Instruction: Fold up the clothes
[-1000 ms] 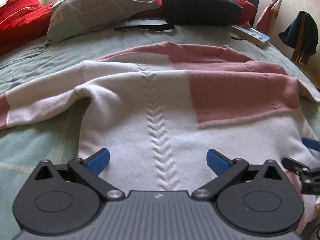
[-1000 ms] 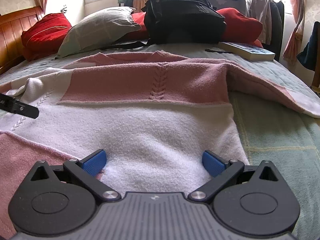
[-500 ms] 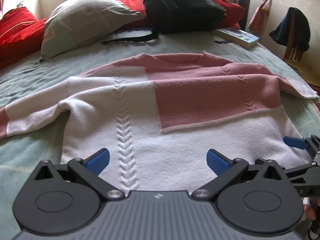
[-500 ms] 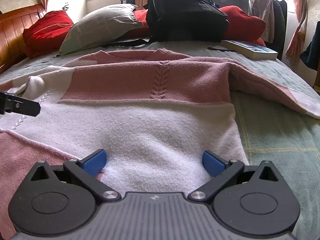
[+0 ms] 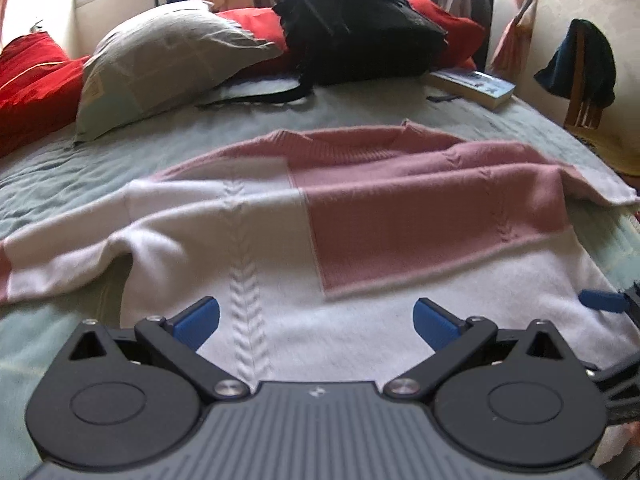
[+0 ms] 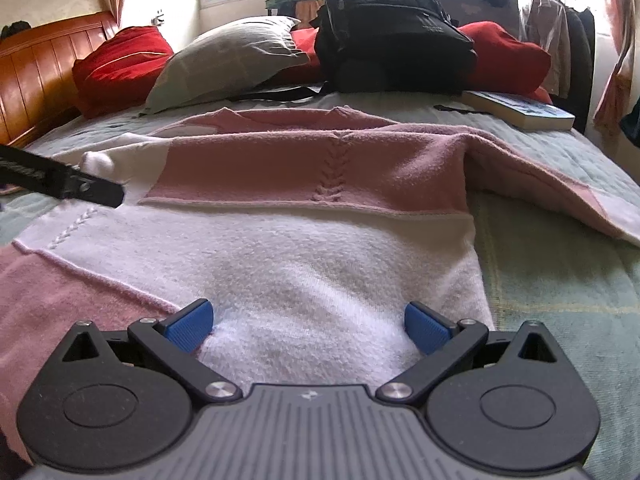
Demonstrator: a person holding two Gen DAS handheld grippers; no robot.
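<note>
A pink and white knitted sweater [image 5: 360, 232] lies spread flat on the green bedspread [image 5: 60, 184], neck away from me, sleeves out to both sides. It also fills the right wrist view [image 6: 312, 216]. My left gripper [image 5: 316, 320] is open and empty, just above the white hem near the cable pattern. My right gripper [image 6: 306, 326] is open and empty over the hem's right part; one of its blue fingertips [image 5: 600, 301] shows at the right edge of the left wrist view. The left gripper's black arm [image 6: 60, 182] shows at the left of the right wrist view.
At the head of the bed lie a grey pillow [image 5: 168, 60], red cushions [image 5: 28, 80], a black backpack [image 5: 356, 28] and a book [image 5: 472, 86]. A wooden headboard [image 6: 36, 76] is at the left. A chair with dark clothes [image 5: 580, 64] stands at the right.
The left gripper has pulled back and risen, so more of the sweater and bed shows. The right gripper has hardly moved. Both stay open.
</note>
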